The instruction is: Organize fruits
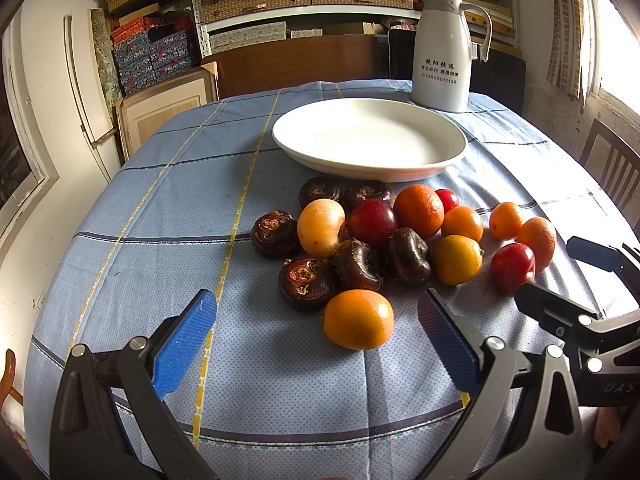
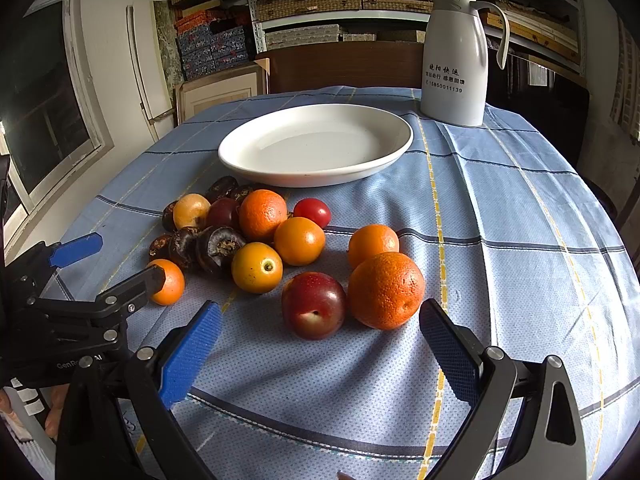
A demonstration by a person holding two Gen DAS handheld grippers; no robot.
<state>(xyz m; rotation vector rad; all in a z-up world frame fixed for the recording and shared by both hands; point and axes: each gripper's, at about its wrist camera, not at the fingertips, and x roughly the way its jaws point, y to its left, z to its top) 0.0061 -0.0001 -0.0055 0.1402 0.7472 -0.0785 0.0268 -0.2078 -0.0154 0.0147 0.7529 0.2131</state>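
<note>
Left hand-held gripper (image 1: 316, 328), released, jaws spread wide with blue pads (image 1: 186, 346) at 7 and 5 o'clock of its view, hovers over the tabletop (image 1: 160, 208), which is covered by a blue checked cloth. Just ahead of it lies an orange (image 1: 358, 319), nearest of the fruit pile and not touched by either pad. Beyond, from 10 to 2 o'clock of the pile: dark water chestnuts (image 1: 276, 233), a yellow fruit (image 1: 321, 226), a red plum (image 1: 373, 222), a large orange (image 1: 419, 210), a cherry tomato (image 1: 448, 199) and small oranges (image 1: 506, 221), most touching one another. At 12 o'clock stands an empty white plate (image 1: 370, 138), apart from the pile; a white jug (image 1: 444, 48) stands behind it at 1 o'clock. Right hand-held gripper (image 2: 320, 340), also released, jaws wide apart, faces a second plum (image 2: 314, 305) and a rough orange (image 2: 386, 290), which lie side by side, touching, between and just ahead of its pads. Neither fruit is gripped. The plate (image 2: 316, 146) again sits at 12 o'clock, the jug (image 2: 456, 56) at 1 o'clock. All fruit rests on the cloth.
</note>
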